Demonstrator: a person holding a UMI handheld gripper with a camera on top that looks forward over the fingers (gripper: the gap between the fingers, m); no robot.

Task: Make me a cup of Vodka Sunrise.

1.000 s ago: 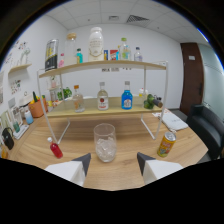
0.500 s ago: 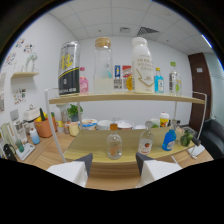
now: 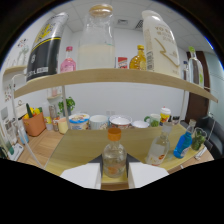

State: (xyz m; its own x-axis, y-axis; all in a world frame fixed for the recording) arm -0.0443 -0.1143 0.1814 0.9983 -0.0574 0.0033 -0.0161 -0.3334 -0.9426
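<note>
Here the gripper [image 3: 114, 172] sits low in front of a two-tier wooden shelf [image 3: 115, 77], its two pale fingers [image 3: 82, 176] spread apart. A small clear bottle with an orange cap [image 3: 114, 156] stands between them on the lower board; whether the fingers press on it or leave a gap cannot be told, since the bottle's base covers their inner edges.

On the upper shelf, well above, stand a tall black-and-yellow labelled bottle [image 3: 46, 47], a small pink bottle [image 3: 68, 61], a big glass jug of milky liquid [image 3: 98, 41], a yellow bottle [image 3: 140, 58] and a large white carton-like container [image 3: 162, 46].

Beyond the fingers, along the back of the lower board, sits a row of small tubs [image 3: 100, 121]. Off to the right are a clear bottle with an orange label [image 3: 159, 148] and a blue bottle [image 3: 183, 142], near each other. An orange holder [image 3: 34, 124] stands at the left.
</note>
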